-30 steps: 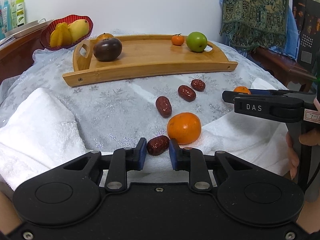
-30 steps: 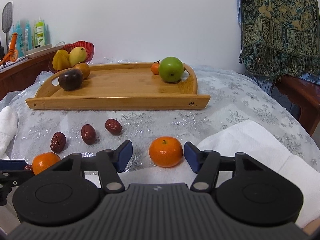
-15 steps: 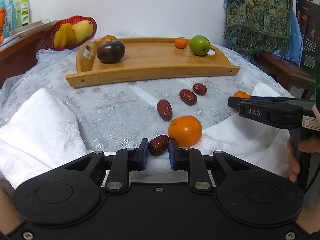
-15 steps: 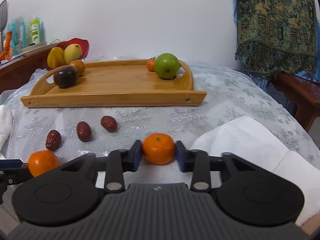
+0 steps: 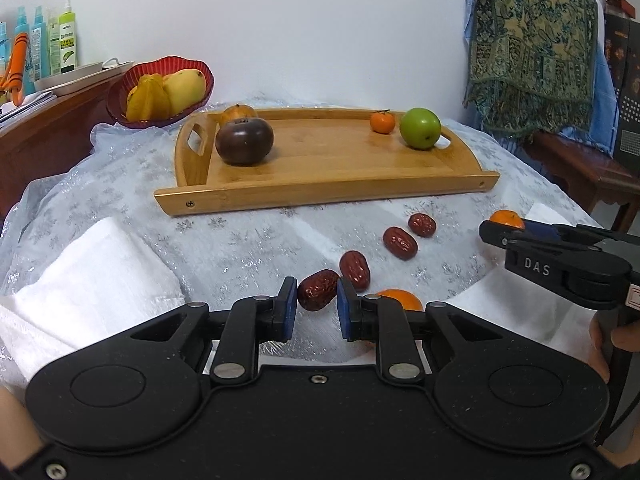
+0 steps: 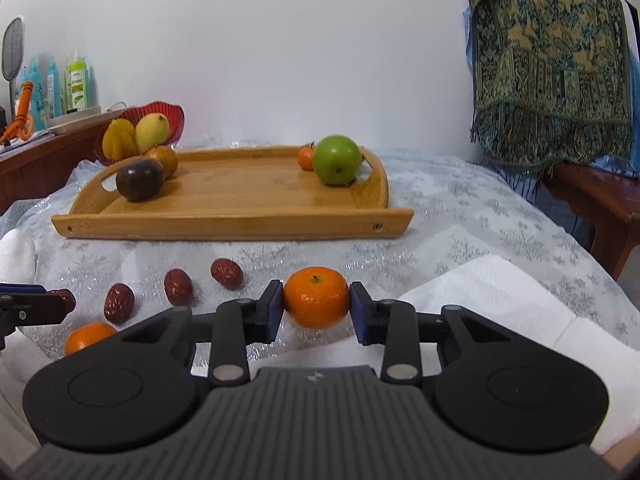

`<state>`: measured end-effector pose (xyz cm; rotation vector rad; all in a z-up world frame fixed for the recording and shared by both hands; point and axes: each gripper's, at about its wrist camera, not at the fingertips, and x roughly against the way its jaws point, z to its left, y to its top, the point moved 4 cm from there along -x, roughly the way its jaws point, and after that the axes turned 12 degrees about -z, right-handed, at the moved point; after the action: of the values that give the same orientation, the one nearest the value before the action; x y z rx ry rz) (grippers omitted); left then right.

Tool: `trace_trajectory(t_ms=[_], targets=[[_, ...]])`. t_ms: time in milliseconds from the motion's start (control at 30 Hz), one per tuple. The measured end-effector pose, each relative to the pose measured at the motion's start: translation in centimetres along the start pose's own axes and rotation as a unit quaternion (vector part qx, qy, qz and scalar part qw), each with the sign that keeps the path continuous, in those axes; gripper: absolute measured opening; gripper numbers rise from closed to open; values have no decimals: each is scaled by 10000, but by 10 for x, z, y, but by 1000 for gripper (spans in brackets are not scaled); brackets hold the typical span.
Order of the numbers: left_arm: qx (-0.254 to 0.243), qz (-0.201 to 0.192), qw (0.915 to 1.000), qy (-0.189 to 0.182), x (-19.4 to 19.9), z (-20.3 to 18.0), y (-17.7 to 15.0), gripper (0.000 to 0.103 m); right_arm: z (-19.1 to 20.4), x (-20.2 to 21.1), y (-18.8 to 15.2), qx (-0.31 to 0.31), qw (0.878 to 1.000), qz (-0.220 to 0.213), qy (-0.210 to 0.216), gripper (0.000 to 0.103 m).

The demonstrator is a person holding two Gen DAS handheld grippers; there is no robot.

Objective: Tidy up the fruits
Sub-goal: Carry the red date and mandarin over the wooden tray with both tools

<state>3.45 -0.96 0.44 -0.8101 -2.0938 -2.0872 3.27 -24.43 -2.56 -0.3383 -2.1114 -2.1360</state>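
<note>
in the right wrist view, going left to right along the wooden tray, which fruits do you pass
dark purple fruit → brown-orange fruit just behind it → small tangerine → green apple, all on the wooden tray

Green apple (image 6: 337,159), orange mandarin (image 6: 316,297), snowflake-patterned silver tablecloth (image 6: 460,216)
</note>
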Motion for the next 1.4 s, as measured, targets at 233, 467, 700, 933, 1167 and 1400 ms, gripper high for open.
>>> trace_trajectory(t_ms=[233, 467, 700, 933, 1167, 1400], targets=[[-114, -71, 9999, -12, -12, 3, 11, 20, 3, -6, 10, 109, 9996, -240, 86, 40], [-75, -212, 9997, -49, -31, 9, 30, 20, -1, -25, 26, 85, 9992, -349, 198, 40], [29, -341, 9994, -66, -63, 20, 49, 20, -6, -52, 38, 6, 9992, -374, 172, 40], [121, -462, 9989, -28, -101, 32, 67, 20, -12, -84, 46, -59, 9995, -301, 119, 40], [193, -447, 9988, 6, -127, 40, 70, 20, -16, -113, 48, -184, 9997, -119, 122, 40], [304, -361, 9989, 71, -139, 54, 64, 20, -18, -134, 48, -284, 9996, -5, 29, 40]])
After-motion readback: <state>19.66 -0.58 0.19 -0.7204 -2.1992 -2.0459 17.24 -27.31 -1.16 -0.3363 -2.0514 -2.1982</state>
